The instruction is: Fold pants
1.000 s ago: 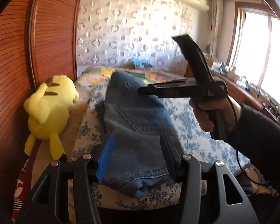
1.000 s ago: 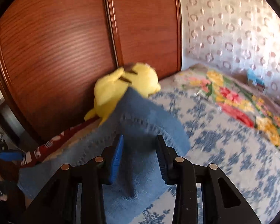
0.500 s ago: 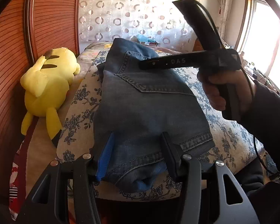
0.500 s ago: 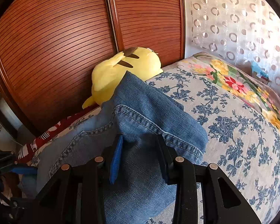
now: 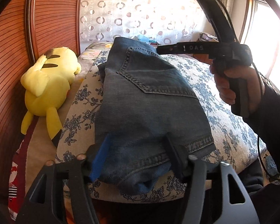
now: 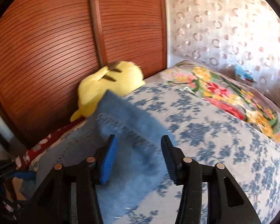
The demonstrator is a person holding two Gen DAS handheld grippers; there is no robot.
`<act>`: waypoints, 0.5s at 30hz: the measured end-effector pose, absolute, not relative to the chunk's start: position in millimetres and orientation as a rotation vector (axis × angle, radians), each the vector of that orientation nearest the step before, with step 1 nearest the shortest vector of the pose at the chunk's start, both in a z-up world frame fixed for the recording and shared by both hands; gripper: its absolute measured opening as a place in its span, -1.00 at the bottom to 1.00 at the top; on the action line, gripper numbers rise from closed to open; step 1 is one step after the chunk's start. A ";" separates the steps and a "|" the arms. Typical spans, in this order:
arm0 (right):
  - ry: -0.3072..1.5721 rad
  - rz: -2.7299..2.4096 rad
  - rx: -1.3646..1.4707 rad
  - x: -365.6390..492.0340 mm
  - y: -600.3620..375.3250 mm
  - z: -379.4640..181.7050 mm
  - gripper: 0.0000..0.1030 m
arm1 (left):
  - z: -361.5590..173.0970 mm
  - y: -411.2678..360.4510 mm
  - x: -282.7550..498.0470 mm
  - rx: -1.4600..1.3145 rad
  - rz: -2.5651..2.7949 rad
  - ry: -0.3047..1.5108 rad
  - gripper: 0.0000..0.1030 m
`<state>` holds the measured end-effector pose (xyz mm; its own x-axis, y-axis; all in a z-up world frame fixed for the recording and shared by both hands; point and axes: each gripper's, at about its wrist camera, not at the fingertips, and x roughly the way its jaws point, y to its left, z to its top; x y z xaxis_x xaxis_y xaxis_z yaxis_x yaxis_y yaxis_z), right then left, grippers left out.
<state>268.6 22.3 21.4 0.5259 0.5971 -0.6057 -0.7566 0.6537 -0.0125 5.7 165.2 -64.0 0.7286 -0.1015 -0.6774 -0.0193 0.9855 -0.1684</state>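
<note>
The blue denim pants lie folded on the floral bedspread, back pocket up. My left gripper is open, its fingers astride the near folded edge, which hangs over the bed's front. My right gripper shows in the left wrist view held by a hand above the pants' far end. In the right wrist view the right gripper is open and empty above the pants; that view is blurred.
A yellow plush toy lies left of the pants against the wooden slatted wardrobe doors. A flowered quilt covers the far bed. A window is at the right.
The pants have come down flat onto the bed. My right gripper has opened wider and lifted away from the denim. My left gripper has stayed at the near edge.
</note>
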 end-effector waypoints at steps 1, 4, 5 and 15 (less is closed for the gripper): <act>0.614 0.814 -0.278 272.4 19.7 20.9 0.10 | -62.9 166.3 6.0 -0.169 -0.042 0.752 0.37; 0.657 0.805 -0.263 280.8 19.4 15.6 0.19 | -56.7 171.9 5.2 -0.187 -0.039 0.729 0.55; 0.678 0.813 -0.259 283.5 20.9 12.9 0.25 | -54.7 174.6 5.6 -0.197 -0.041 0.724 0.55; 0.853 0.866 -0.137 324.8 31.5 -15.0 0.57 | -74.9 203.7 20.4 -0.300 -0.038 0.768 0.56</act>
<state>324.8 31.5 -15.0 0.3489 0.6140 -0.7080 -0.7169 0.6615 0.2203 20.4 203.7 -74.9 0.7207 -0.1428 -0.6784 -0.0748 0.9568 -0.2809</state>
